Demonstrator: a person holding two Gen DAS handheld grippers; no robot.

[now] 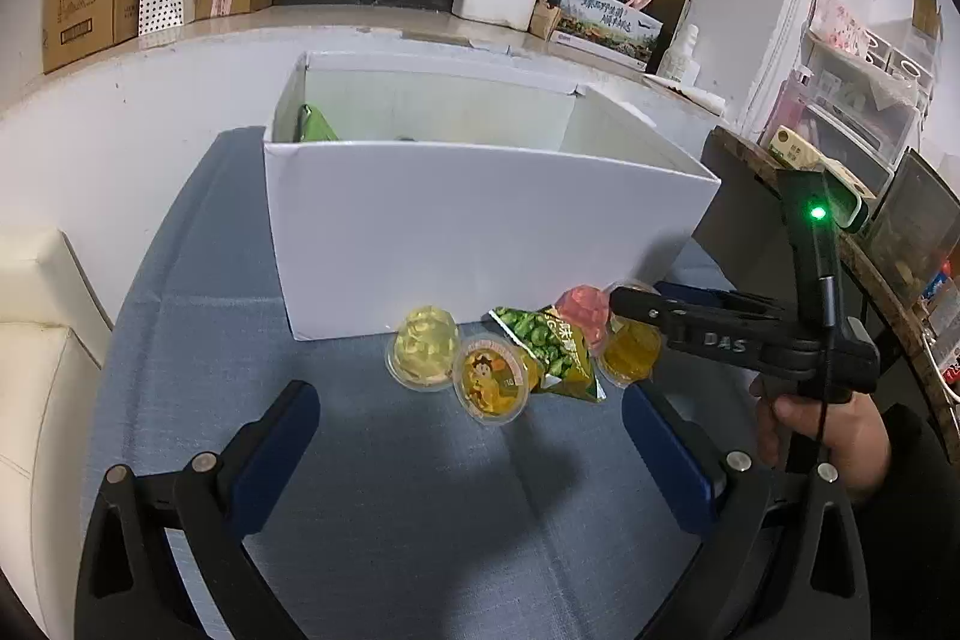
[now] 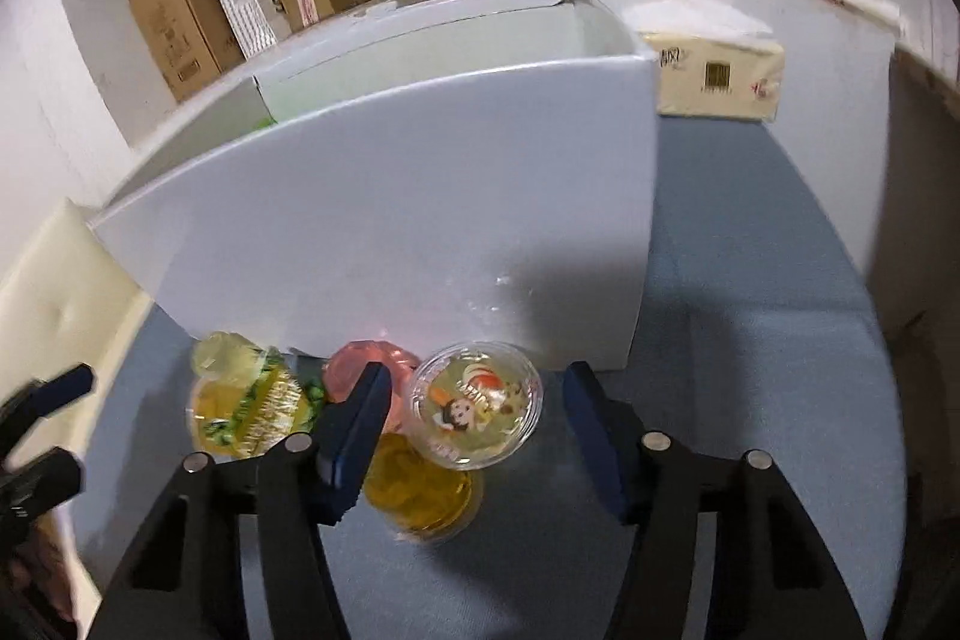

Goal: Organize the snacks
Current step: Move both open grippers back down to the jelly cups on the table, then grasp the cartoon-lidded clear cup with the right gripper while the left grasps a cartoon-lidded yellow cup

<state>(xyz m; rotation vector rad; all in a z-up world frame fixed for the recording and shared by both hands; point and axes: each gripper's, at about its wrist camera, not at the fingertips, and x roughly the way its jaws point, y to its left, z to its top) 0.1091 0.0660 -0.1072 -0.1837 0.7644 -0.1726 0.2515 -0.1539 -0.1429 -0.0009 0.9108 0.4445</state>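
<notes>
You had the white box [image 1: 480, 232] standing open-topped at the far side of the blue cloth [image 1: 372, 490], ready to take the snacks, with a green packet [image 1: 315, 124] already inside at its left. The rest lay bunched against its near wall, within easy reach: a green bag [image 1: 549, 346] among five jelly cups. Your right tongs [image 2: 474, 436] stood about half open astride the cartoon-lidded cup [image 2: 477, 403], pads not yet pressing, seemingly lined up to take it. Your left tongs [image 1: 474, 454] hung wide and empty nearer you, clear of the pile
</notes>
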